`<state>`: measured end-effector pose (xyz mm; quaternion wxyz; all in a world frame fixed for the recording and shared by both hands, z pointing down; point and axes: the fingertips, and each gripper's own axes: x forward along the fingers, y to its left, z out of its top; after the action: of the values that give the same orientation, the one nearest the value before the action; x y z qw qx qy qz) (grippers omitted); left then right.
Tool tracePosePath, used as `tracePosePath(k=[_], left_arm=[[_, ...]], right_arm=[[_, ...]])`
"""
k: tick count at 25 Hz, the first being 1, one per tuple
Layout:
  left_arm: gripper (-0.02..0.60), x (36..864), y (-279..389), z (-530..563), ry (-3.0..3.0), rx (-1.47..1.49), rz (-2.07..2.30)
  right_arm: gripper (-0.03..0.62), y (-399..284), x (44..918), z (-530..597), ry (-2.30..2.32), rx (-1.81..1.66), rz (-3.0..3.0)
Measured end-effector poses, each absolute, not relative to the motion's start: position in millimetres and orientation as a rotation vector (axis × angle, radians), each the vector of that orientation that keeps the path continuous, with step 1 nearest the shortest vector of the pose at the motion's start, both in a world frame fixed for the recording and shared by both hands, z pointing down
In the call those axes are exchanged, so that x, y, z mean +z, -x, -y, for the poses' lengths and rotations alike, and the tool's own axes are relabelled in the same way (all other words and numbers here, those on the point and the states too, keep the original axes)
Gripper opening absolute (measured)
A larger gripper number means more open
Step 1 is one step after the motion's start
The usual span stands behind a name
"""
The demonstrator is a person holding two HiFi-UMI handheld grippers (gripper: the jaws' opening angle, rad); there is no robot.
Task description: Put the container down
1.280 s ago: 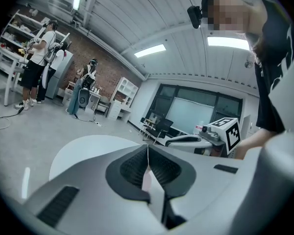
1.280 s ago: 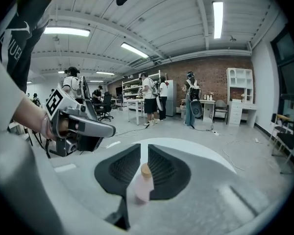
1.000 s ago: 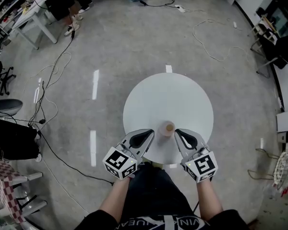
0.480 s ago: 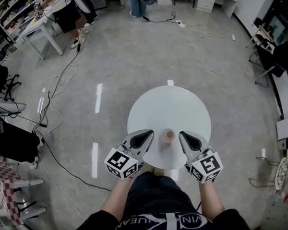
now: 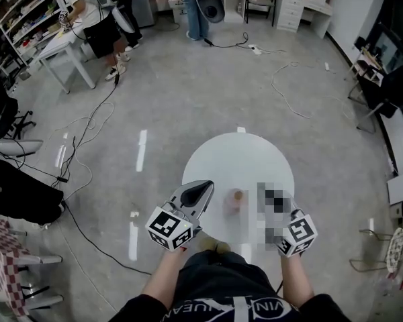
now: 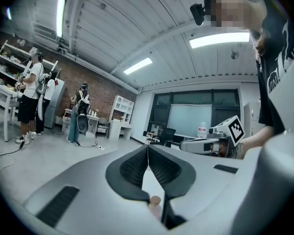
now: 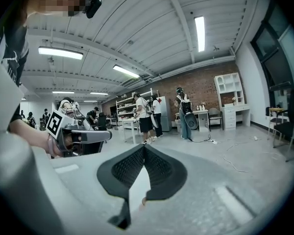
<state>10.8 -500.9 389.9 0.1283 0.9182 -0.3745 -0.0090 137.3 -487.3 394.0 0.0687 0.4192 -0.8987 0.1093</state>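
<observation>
A small tan, cork-topped container (image 5: 236,197) stands upright on the round white table (image 5: 242,156), near its front edge. My left gripper (image 5: 207,186) is shut and empty, just left of the container and apart from it. In the left gripper view the shut jaws (image 6: 148,150) point over the table, with the container's top (image 6: 155,200) low beneath them. A mosaic patch covers my right gripper's jaws in the head view; its marker cube (image 5: 297,233) shows right of the container. In the right gripper view my right gripper (image 7: 143,149) is shut with nothing in it.
The table stands on a grey concrete floor with loose cables (image 5: 87,133) at the left and far side. People stand at a white work table (image 5: 67,42) at the back left. Chairs and racks line the right edge (image 5: 396,247).
The head view has pulled back, so the table looks smaller and more room shows. Both grippers stay on either side of the container, and the right one has drifted slightly right.
</observation>
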Motion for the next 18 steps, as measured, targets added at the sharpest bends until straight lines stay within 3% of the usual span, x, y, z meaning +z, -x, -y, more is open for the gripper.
tracePosePath(k=[18], left_arm=[[0.014,370.8,7.8,494.6,-2.672,-0.085,1.171]], right_arm=[[0.006,-139.4,380.9,482.5,-1.289,0.334,2.727]])
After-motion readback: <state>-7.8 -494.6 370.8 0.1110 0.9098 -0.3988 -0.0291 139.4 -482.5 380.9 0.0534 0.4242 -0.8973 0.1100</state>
